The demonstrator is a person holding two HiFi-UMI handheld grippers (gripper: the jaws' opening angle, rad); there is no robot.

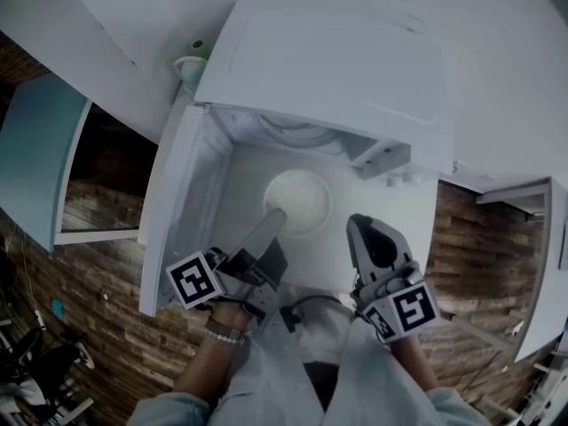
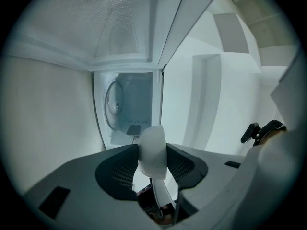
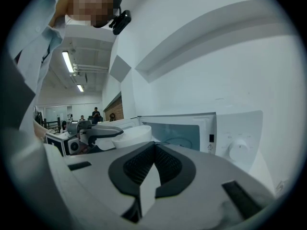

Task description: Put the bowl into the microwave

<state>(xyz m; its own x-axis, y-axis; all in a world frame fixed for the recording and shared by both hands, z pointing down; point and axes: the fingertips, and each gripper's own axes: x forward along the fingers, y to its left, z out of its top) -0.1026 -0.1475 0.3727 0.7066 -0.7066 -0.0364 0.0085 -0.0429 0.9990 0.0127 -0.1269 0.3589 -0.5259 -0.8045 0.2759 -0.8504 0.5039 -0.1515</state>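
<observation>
Grip first: the left gripper [image 1: 272, 222] is clamped on the near rim of the bowl [image 1: 299, 201], at the bowl's 7 o'clock in the head view, with the wall edge-on between its pads. The right gripper [image 1: 364, 229], at the bowl's 4 o'clock and apart from it, is closed on nothing. The bowl looks stiff, smooth and white. I judge it light enough for this one-sided rim pinch, but apt to tilt or slip and liable to chip against the frame. It hangs just before the mouth of the microwave [image 1: 328, 69], whose door [image 1: 173, 207] stands open at 9 o'clock. Farther in, the turntable [image 2: 114, 104] shows. The bowl seems empty, though its washed-out inside is hard to read. From above, the microwave's top hides the back of the cavity.
</observation>
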